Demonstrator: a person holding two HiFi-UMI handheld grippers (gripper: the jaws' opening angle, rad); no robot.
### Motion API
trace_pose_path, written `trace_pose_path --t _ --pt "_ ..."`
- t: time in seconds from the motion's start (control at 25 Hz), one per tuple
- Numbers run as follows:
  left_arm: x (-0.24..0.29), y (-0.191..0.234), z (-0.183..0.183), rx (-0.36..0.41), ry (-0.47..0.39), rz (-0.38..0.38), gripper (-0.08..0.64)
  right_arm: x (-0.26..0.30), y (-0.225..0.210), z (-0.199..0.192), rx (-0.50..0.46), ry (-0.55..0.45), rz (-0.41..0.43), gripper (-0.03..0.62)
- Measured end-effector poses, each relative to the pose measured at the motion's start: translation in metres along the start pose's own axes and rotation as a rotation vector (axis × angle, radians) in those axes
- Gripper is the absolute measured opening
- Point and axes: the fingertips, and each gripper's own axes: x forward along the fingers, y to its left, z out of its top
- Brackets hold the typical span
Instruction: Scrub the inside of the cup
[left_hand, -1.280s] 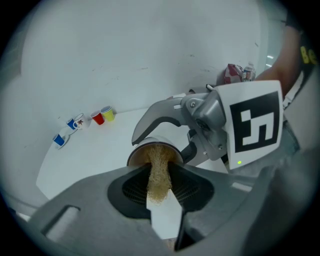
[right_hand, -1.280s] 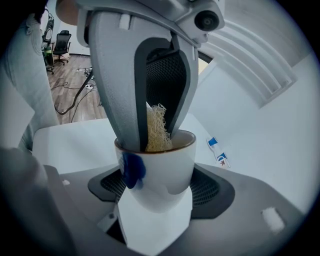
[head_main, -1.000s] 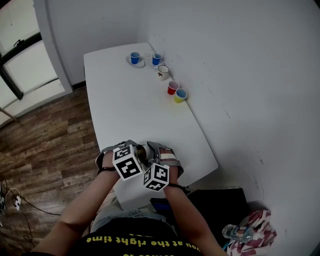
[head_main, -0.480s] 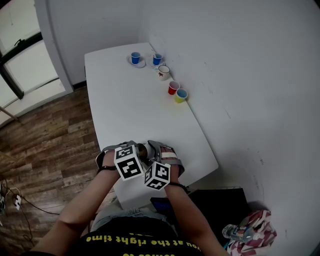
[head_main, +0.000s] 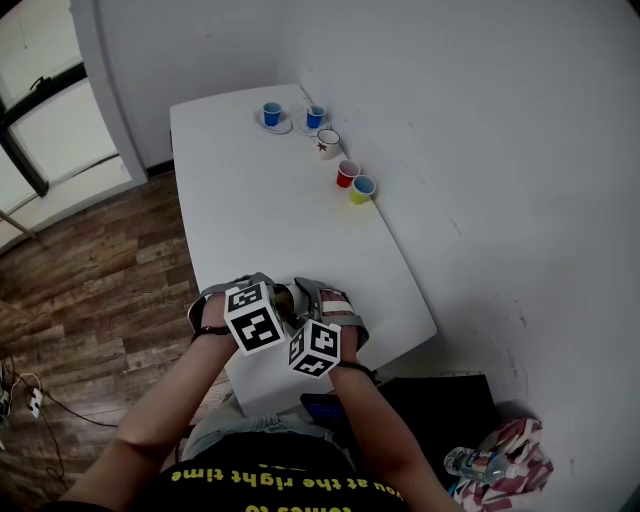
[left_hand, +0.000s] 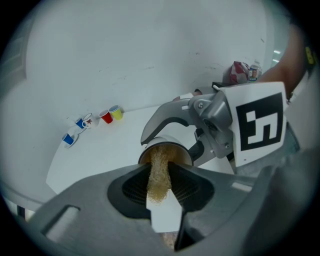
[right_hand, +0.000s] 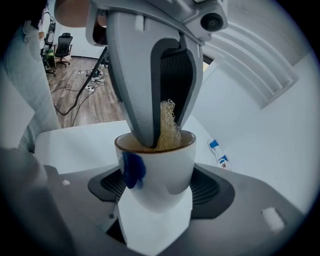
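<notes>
The table lay open across its middle and left side. Five small cups lined the far right edge beside the wall. At the near end the left gripper and right gripper crowded together, the scrubber filling the held cup

Our left hand-held gripper pinches a tan mesh scrubber, whose far end dips into the brown-lined cup just ahead. The right hand-held gripper has a jaw on either side of that cup. Far left on the white counter stand small cups in blue, red and yellow.
</notes>
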Motion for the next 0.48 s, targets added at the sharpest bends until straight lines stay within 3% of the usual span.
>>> trace_pose_path --t 0.48 --pt "0.0 -0.024 -0.002 0.03 0.03 -0.076 0.104 -0.004 0.004 -0.006 0.001 0.002 0.011 0.39"
